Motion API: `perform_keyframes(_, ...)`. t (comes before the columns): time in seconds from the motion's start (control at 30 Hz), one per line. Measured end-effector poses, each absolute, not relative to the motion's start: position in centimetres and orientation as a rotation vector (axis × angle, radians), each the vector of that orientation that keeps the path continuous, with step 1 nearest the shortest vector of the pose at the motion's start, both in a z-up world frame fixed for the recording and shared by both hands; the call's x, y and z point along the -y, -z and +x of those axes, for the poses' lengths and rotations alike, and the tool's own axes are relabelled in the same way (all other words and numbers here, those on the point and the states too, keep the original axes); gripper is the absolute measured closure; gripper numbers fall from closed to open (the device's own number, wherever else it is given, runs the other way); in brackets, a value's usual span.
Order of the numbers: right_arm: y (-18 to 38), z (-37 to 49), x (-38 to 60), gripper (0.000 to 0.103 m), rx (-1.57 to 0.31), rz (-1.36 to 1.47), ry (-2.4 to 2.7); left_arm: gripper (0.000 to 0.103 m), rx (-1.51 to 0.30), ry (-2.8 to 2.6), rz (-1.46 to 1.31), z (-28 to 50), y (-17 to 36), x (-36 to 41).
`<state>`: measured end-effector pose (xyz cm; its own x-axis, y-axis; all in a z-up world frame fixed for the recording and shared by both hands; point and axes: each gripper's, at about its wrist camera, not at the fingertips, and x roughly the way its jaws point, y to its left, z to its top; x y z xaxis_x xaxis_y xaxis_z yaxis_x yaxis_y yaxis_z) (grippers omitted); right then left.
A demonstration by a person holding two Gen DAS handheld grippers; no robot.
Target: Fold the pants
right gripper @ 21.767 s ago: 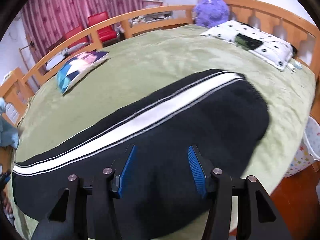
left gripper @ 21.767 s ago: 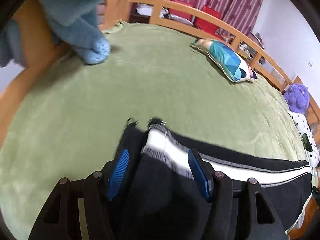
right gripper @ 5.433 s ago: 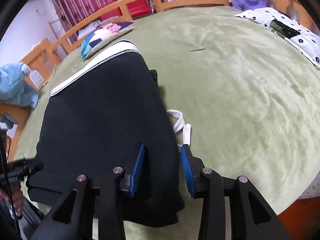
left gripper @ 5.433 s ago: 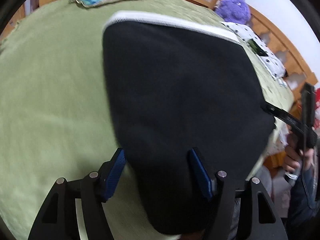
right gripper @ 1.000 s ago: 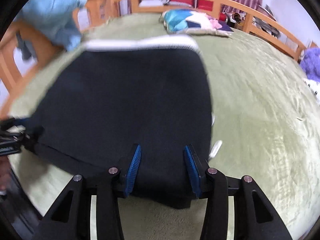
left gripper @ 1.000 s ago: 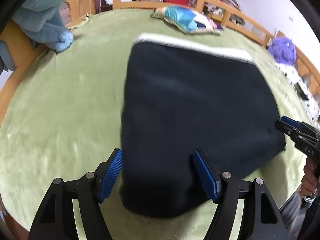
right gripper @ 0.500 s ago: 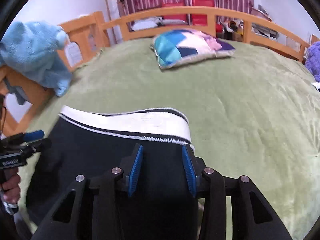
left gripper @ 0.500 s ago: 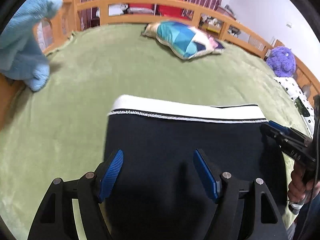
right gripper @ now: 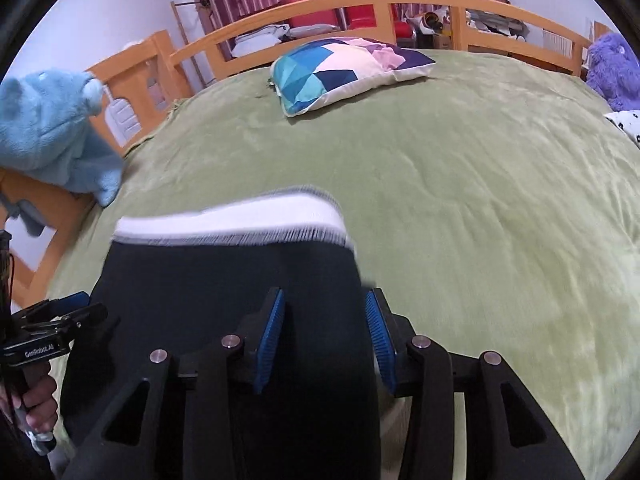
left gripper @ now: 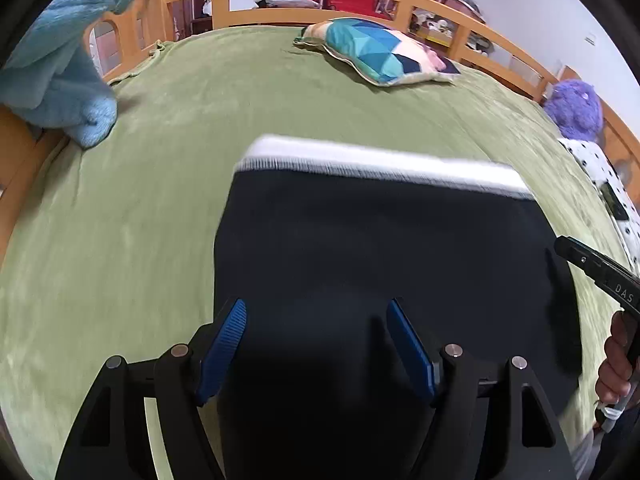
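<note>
The black pants (left gripper: 380, 248) are folded into a block with a white stripe along the far edge, on the green bed cover (left gripper: 120, 208). They also show in the right wrist view (right gripper: 224, 280). My left gripper (left gripper: 316, 344) stands open over the near left part of the pants, blue pads apart. My right gripper (right gripper: 326, 332) is also open, narrower, over the near right part, black cloth between its pads. The right gripper shows at the right edge of the left wrist view (left gripper: 600, 276), the left gripper at the left edge of the right wrist view (right gripper: 52, 320).
A patterned pillow (left gripper: 384, 56) lies at the far side of the bed. A blue plush toy (left gripper: 60, 68) hangs on the left wooden rail. A purple plush toy (left gripper: 576, 108) and a dotted pillow (left gripper: 600, 176) sit at the right. Wooden rails (right gripper: 400, 4) ring the bed.
Both grippers have pulled back toward the near edge over the last second. The folded pants now lie flat, and the white stripe edge looks slightly nearer and blurred.
</note>
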<state>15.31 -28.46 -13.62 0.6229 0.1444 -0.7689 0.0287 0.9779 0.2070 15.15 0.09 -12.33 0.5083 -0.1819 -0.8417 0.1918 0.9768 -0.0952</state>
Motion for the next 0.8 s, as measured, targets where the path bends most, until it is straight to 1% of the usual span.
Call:
perform_keyframes(0.13, 13.7, 10.0, 28.0, 0.061, -0.916, 0.162, -0.091, 0.03, -1.018, 0.238, 0.055, 10.6, 12.6, -0.2)
perform_keyframes(0.23, 15.0, 6.5, 27.9, 0.061, -0.961, 0.154, -0.089, 0.028, -1.027, 0.211, 0.084, 7.5, 13.3, -0.5)
perform_keyframes(0.3, 16.2, 4.8, 27.9, 0.061, -0.993, 0.132, -0.064, 0.026, -1.018, 0.195, 0.109, 6.2, 13.4, -0.5)
perform_keyframes(0.4, 17.5, 3.2, 27.6, 0.061, -1.052, 0.131, -0.05, 0.026, -1.021, 0.17, 0.138, 4.7, 13.2, -0.4)
perform_keyframes(0.47, 16.8, 2.4, 27.6, 0.061, -1.041, 0.139, -0.036, 0.026, -1.021, 0.193, 0.092, 3.9, 12.2, -0.7)
perform_keyframes(0.67, 10.8, -0.4, 27.1, 0.06, -0.939, 0.134, 0.001, 0.026, -0.937, 0.213, 0.035, 1.9, 7.8, -0.6)
perform_keyframes(0.7, 9.3, -1.1, 26.8, 0.059, -0.916, 0.127, 0.012, 0.026, -0.92, 0.216, 0.027, 1.5, 6.9, -0.5)
perform_keyframes(0.73, 8.2, -1.6, 26.7, 0.055, -0.894, 0.127, 0.018, 0.026, -0.901, 0.218, 0.021, 1.1, 6.0, -0.4)
perform_keyframes(0.8, 6.4, -2.7, 26.5, 0.051, -0.856, 0.126, 0.038, 0.025, -0.867, 0.217, 0.012, 0.3, 4.2, -0.2)
